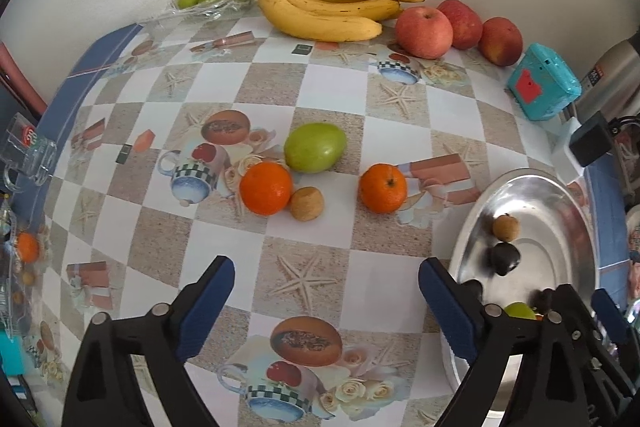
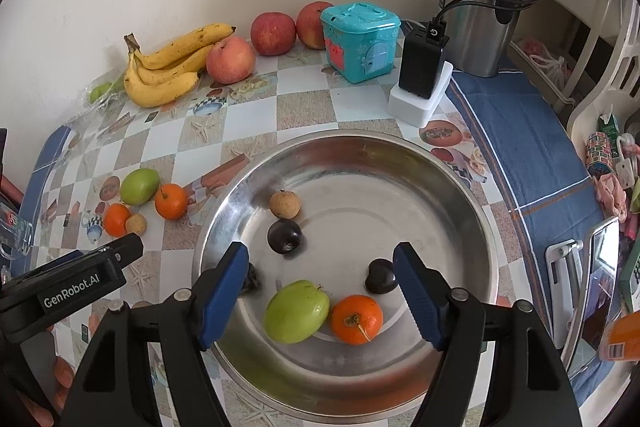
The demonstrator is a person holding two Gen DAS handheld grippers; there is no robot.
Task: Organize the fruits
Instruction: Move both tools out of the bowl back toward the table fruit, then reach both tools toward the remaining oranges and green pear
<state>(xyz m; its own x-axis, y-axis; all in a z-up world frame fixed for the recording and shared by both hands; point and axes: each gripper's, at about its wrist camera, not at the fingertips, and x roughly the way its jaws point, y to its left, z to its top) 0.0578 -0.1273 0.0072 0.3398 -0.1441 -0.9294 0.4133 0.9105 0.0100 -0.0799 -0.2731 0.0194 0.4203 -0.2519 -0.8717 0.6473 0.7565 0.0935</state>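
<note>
**Four fruits loose on the cloth, six in the bowl — risks from this point**

Four small pieces lie out on the checked tablecloth point(image 1: 336, 95): a green fruit point(image 1: 315, 147), an orange point(image 1: 265, 188) touching a small brown fruit point(image 1: 307, 203), and a second orange point(image 1: 383, 187) a little apart, nearer the metal bowl point(image 2: 460, 211). Bananas point(image 1: 332, 7) and three apples point(image 1: 424, 31) sit along the wall.

In the bowl: a brown fruit point(image 2: 284, 203), a dark plum point(image 2: 284, 235), two darker pieces low down, a green fruit point(image 2: 296, 311) and an orange point(image 2: 356, 319) touching each other.

Grippers: the left gripper point(image 1: 326, 303) stands wide open over bare cloth, nothing between its jaws. The right gripper point(image 2: 322, 297) is open over the bowl, straddling the green fruit and orange without pressing either.

Likely hazards:
- Round fruit rolls — a pad nudging the orange on the cloth would probably push its brown neighbour away too.
- The two are in contact, so closing on one may catch both or pinch the smaller.
- The grippers sit near each other by the bowl rim — crossing paths could knock them together.
- The bowl is smooth, so a dropped piece may bounce or scatter the rest.
</note>
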